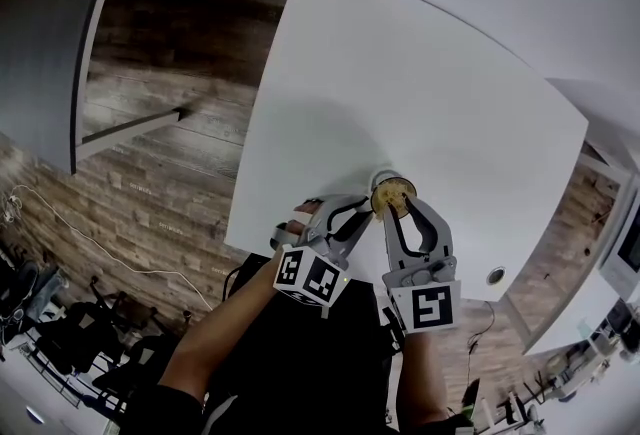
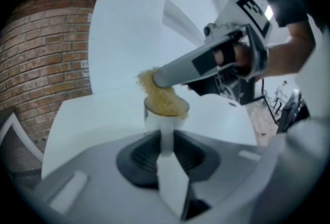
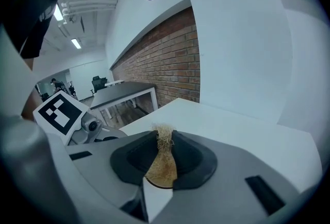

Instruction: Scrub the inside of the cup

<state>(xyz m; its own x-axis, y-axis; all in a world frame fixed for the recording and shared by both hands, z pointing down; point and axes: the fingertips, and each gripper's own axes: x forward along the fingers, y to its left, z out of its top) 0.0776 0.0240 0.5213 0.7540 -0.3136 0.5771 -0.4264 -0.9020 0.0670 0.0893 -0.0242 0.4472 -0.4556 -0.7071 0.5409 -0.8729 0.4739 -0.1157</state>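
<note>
**Marker cubes (image 1: 310, 278) nearest, cup (image 1: 392, 189) just beyond them**

Cubes on both claws are showing bold black-and-white square patterns, blocks rather than letters.

Left gripper (image 2: 165, 138) is pinching the cup's white wall, pads pressing on either side of it. Right gripper (image 3: 162, 153) is squeezing a tan fibrous scrubber (image 3: 161, 164), jaws pressed in on the wad, and is reaching down into the cup's mouth.

Cup is standing upright on the white table (image 1: 400, 73), close to the edge nearest the person. It is looking small and white outside, with straw-coloured fibres filling the mouth and spilling over the rim. The right gripper's jaws are covering part of that mouth.

Right of the cup, a round grommet (image 1: 496, 275) is sitting in the tabletop. Left of the cup, off the table, a thin cable (image 1: 100, 243) is trailing over the wood-plank floor (image 1: 170, 173). Behind the cup, in the left gripper view, a brick wall (image 2: 41, 63) is curving round.
</note>
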